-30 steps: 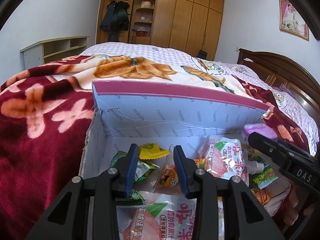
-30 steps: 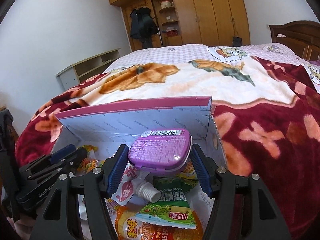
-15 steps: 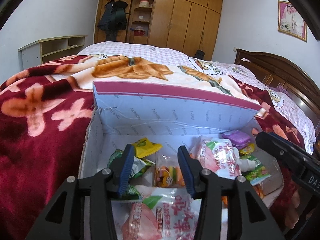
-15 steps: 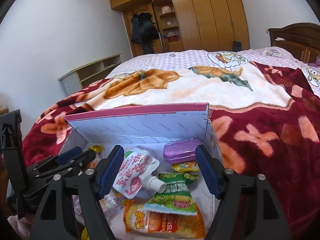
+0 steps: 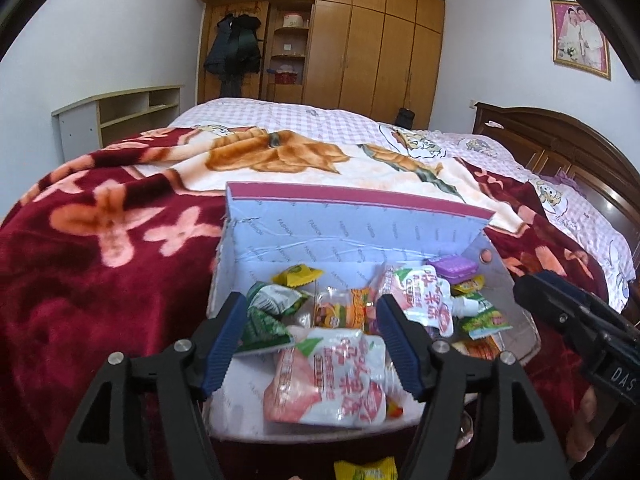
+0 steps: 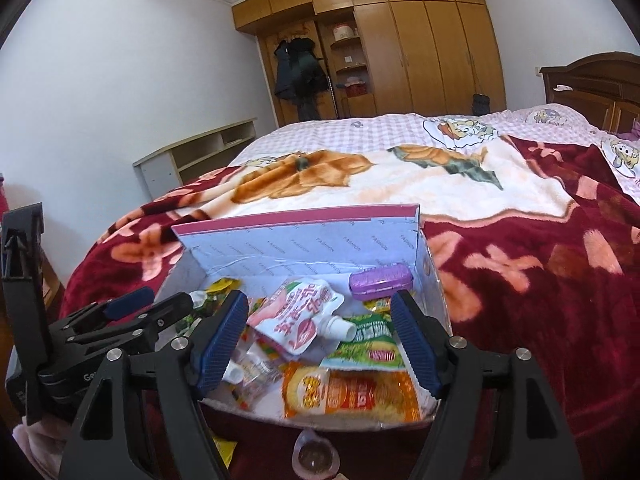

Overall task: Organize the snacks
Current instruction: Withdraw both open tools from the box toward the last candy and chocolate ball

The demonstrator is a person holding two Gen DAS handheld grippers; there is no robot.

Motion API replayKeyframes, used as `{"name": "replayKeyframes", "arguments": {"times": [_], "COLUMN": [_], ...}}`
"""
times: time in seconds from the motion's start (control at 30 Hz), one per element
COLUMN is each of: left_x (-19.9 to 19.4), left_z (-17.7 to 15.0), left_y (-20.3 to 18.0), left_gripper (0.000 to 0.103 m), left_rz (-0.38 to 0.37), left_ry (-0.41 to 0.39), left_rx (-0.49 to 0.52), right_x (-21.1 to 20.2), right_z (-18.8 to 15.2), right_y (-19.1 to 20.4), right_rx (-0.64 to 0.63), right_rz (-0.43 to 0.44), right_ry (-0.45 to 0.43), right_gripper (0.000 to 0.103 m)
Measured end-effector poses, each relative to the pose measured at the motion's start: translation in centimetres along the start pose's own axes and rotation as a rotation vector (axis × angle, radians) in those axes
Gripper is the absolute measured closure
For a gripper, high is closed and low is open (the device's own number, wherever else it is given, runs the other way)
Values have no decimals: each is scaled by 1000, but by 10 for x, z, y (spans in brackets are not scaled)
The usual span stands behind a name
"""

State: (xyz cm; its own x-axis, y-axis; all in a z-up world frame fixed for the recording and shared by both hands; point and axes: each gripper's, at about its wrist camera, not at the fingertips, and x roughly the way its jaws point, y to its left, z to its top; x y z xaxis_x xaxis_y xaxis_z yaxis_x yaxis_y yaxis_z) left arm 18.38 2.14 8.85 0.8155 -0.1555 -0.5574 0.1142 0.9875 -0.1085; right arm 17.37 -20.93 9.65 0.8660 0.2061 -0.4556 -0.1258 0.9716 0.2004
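Both grippers hang over the snack box (image 6: 304, 236) (lid up). The left gripper (image 5: 312, 340) has just been opening, empty; the right gripper (image 6: 320, 340) is spread, its jaws apparently holding nothing.

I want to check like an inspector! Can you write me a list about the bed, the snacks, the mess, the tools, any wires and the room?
Surface: red flowered blanket over a bed.
Job's things: open white box holding a purple tin at its back right corner, two pink spout pouches, green packets and an orange packet.
Clutter: yellow packet and a jelly cup lie outside the box, in front of it.
Tools: left tool open, jaws just opened, gripping nothing; right tool open, empty.
Cables: nothing seen.
Surroundings: wooden wardrobe, low shelf, wall photo.
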Motion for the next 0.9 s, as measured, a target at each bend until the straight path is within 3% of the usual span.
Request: {"name": "replayKeyframes", "arguments": {"times": [0.43,0.9], "left_x": [-36,-55], "left_z": [-35,-68], "left_y": [8,-2], "left_gripper": [29,26], "left_rz": [32,14], "left_ry": [34,62], "left_rx": [-28,-21], "right_x": [-32,-57], "right_z": [-29,-70], "right_y": [0,14], "right_rx": [33,-9], "right_rz": [20,9], "right_ry": [4,16], "right_gripper": [27,27]}}
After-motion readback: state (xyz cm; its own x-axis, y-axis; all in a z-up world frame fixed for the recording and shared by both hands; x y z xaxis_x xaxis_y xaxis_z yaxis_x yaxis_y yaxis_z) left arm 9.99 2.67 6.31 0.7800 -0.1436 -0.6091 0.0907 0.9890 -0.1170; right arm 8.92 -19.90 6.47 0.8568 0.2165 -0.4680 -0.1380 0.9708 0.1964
